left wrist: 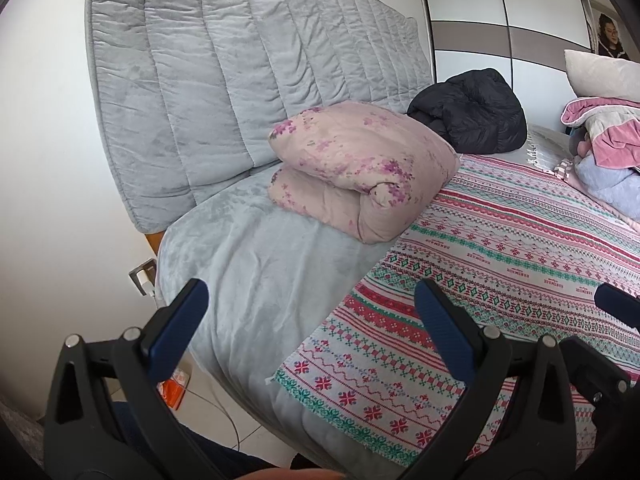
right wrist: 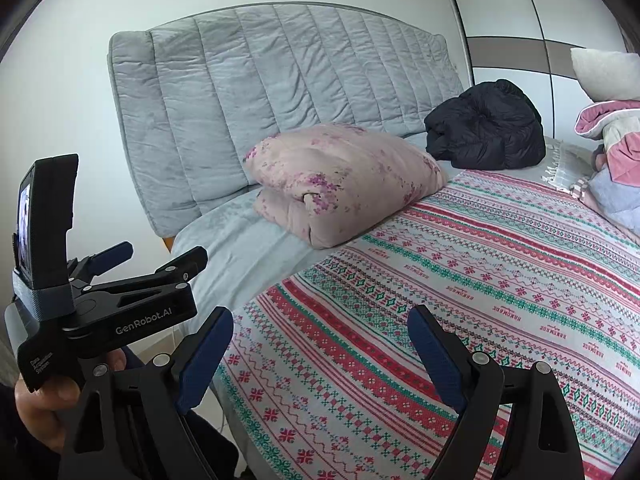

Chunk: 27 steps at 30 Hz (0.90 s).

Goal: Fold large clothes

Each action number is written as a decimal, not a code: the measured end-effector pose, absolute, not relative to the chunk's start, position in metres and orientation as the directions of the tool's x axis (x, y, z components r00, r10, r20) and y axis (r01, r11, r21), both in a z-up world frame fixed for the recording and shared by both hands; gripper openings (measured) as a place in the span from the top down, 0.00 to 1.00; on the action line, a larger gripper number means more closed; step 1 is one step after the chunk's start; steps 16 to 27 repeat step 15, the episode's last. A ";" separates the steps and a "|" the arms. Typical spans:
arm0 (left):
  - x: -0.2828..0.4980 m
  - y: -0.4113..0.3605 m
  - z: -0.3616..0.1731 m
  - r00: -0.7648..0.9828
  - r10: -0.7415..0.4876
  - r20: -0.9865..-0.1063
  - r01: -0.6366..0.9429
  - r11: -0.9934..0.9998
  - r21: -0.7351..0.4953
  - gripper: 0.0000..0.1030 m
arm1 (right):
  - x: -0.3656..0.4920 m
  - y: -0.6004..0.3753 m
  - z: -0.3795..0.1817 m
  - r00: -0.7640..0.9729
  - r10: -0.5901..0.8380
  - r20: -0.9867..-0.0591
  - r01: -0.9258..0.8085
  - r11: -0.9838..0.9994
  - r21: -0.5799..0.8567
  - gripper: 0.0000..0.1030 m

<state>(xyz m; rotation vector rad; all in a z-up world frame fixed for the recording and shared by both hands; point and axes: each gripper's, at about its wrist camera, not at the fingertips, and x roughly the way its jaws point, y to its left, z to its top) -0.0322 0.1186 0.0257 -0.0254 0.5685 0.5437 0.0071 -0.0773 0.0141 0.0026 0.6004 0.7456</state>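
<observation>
A black puffy jacket [left wrist: 472, 114] lies crumpled at the head of the bed; it also shows in the right wrist view [right wrist: 488, 128]. A heap of pink, cream and grey clothes [left wrist: 608, 152] lies at the far right, also in the right wrist view [right wrist: 616, 168]. My left gripper [left wrist: 312, 320] is open and empty above the bed's near corner. My right gripper [right wrist: 320, 348] is open and empty above the patterned blanket [right wrist: 460, 280]. The left gripper's body [right wrist: 120, 300] shows at the left of the right wrist view.
A folded pink floral quilt [left wrist: 360, 168] sits on the grey bed sheet [left wrist: 256, 264] by the grey padded headboard [left wrist: 240, 80]. A white wardrobe [left wrist: 500, 12] stands behind. A wall socket [left wrist: 144, 276] and an orange item [left wrist: 174, 386] are on the floor side, left.
</observation>
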 end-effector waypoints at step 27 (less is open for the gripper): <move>-0.028 0.122 0.026 0.707 0.472 -0.526 -0.479 0.867 0.135 0.01 | 0.007 -0.077 0.012 0.575 0.637 -0.514 -0.636 0.743 0.209 0.12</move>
